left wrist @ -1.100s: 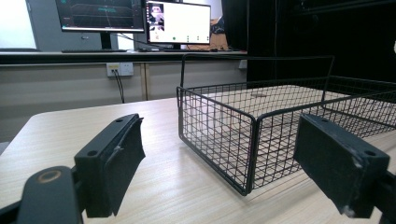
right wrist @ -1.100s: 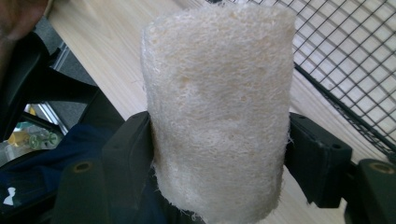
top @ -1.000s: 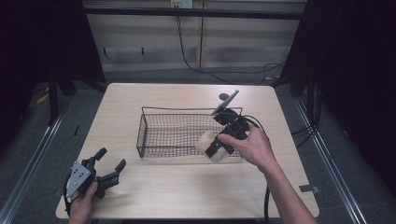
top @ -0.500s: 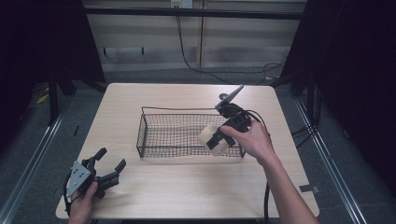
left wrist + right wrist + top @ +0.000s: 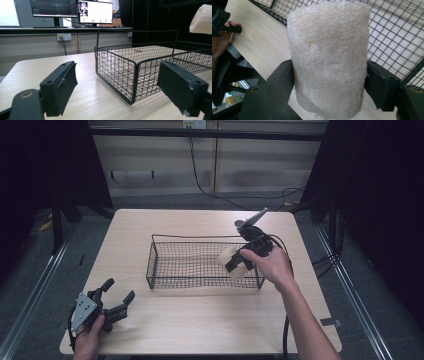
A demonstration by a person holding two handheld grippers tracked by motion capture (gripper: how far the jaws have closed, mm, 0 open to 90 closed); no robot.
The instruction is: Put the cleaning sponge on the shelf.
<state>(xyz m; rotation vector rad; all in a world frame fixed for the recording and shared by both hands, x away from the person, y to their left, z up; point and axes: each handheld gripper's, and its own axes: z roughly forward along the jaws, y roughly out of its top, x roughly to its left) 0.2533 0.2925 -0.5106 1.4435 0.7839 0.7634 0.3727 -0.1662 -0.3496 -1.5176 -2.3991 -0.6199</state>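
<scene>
The right hand-held gripper [image 5: 234,263] clamps a fibrous loofah roll [image 5: 329,57] over the wire basket's [image 5: 200,282] near-right rim; released too near, it could tumble onto the desk [image 5: 200,320].

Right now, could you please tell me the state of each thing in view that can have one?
Loofah sponge: gripped between the right gripper's fingers, held above the basket's right end.
Wire basket: upright on the table, nothing visible inside.
Right gripper: shut on the loofah sponge.
Left gripper: open, holding nothing, near the table's front left corner.
Monitors: switched on.
</scene>
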